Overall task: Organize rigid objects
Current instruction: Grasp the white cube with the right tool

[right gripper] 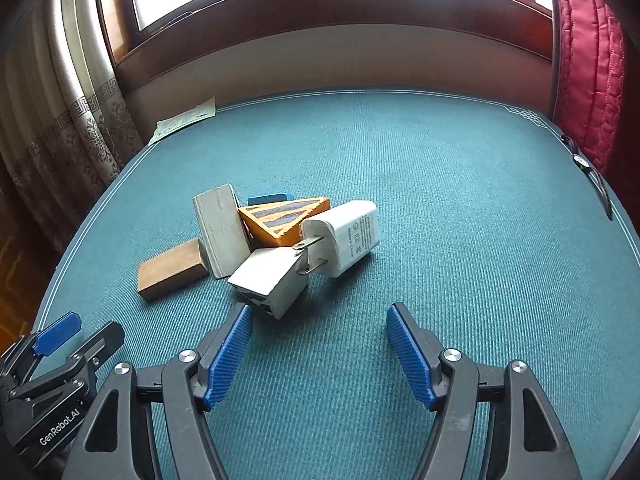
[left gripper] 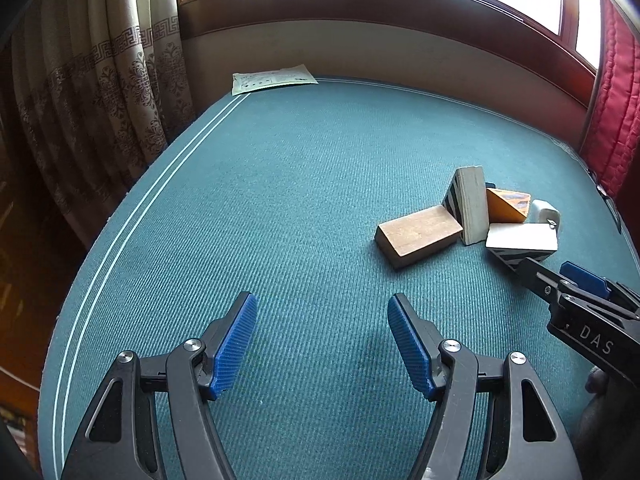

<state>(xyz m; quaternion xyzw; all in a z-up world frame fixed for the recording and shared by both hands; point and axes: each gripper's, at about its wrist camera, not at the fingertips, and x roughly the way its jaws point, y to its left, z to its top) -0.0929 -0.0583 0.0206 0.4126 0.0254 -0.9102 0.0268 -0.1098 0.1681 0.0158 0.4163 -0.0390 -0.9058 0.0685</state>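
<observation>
Right gripper (right gripper: 318, 322) spread wide, empty, nearest the pile. Grey block (right gripper: 268, 282) lies just ahead, left of its centreline, almost touching the left pad. White charger (right gripper: 348, 236) sits behind, long axis running away to the right. Left gripper (left gripper: 322, 312) also wide and empty; pile well apart, forward-right. No containers visible.

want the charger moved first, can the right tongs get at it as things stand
Probably yes: the right tongs are open, and the charger lies just ahead with bare cloth on its right; only its prongs touch the grey block.
</observation>
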